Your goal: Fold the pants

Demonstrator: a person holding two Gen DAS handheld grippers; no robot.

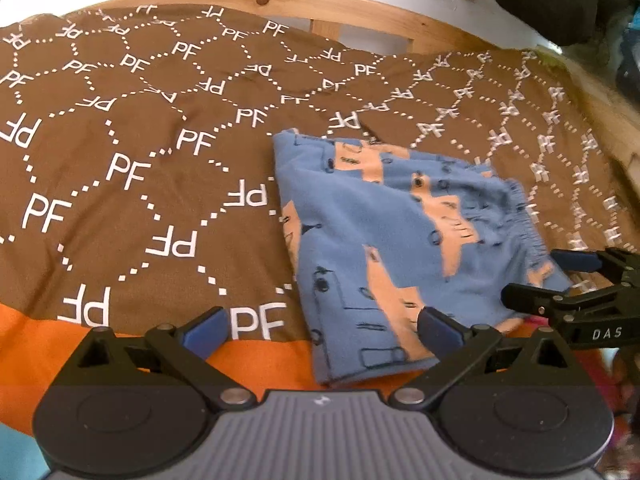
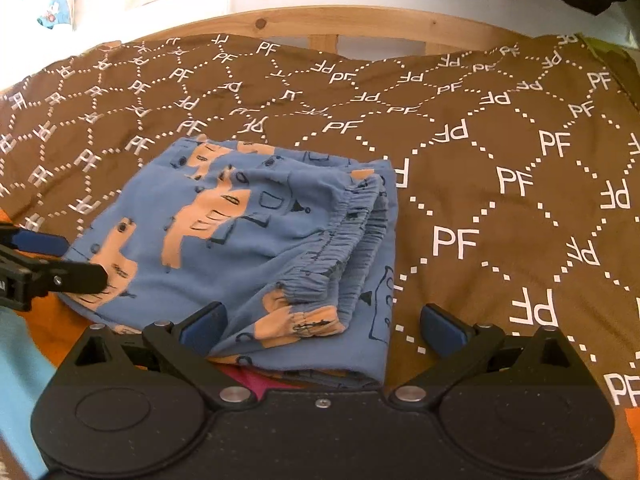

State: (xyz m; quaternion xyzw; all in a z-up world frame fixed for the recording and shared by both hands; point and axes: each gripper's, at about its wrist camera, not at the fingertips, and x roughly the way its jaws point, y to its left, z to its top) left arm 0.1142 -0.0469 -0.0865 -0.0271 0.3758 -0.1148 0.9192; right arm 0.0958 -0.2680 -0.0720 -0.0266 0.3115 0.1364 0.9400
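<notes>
The blue pants point(image 1: 384, 248) with orange patches lie folded in a compact stack on the brown bedspread point(image 1: 132, 152); they also show in the right wrist view point(image 2: 240, 248), with the elastic waistband point(image 2: 340, 236) on top at the right. My left gripper point(image 1: 324, 330) is open and empty at the stack's near left corner. My right gripper point(image 2: 322, 326) is open and empty at the stack's near edge. The right gripper shows at the stack's right side in the left wrist view point(image 1: 560, 280). The left gripper shows at the stack's left edge in the right wrist view point(image 2: 64, 260).
The brown bedspread with white "PF" print covers the bed, also in the right wrist view point(image 2: 500, 200). An orange band point(image 1: 80, 356) runs along its near edge. A wooden bed frame point(image 1: 320, 4) and white wall stand behind. A light-blue cloth point(image 2: 20, 380) lies at the near left.
</notes>
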